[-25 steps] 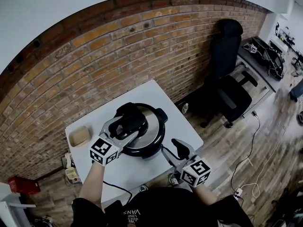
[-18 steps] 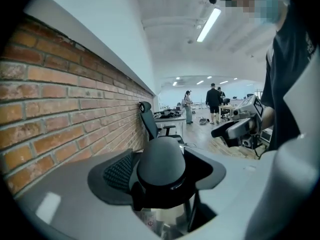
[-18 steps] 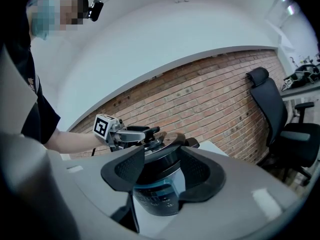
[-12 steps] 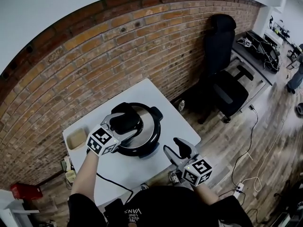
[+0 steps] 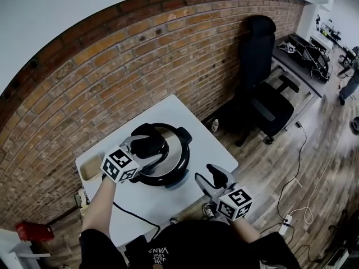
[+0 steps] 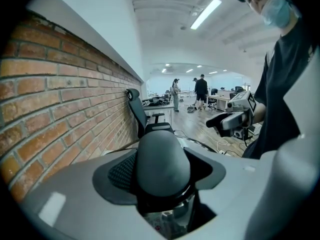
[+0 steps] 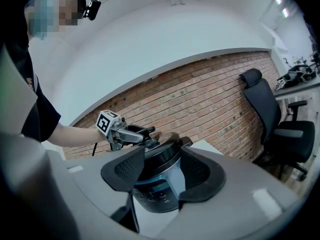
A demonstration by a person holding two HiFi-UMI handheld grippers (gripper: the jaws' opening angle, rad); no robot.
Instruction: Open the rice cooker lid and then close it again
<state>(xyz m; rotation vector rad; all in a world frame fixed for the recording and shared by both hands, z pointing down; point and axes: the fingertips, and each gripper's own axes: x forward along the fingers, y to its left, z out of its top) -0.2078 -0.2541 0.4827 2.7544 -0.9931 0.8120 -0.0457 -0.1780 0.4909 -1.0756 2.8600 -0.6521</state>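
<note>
Barely drifted left since a second ago: left gripper [image 5: 150, 149], pinching the rounded black handle [image 5: 147, 143] of the rice cooker [image 5: 175, 150] (brushed-steel lid, down) on a white square desk [image 5: 208, 145]. Brick wall [image 5: 112, 77] behind, wood floor [image 5: 291, 161] around. Right gripper [image 5: 206, 176] spread wide, empty, off the desk's near edge.

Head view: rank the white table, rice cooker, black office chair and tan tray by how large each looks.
1. white table
2. black office chair
3. rice cooker
4. tan tray
The chair sits farther from the camera than the rest, so its real size is likely understated.
</note>
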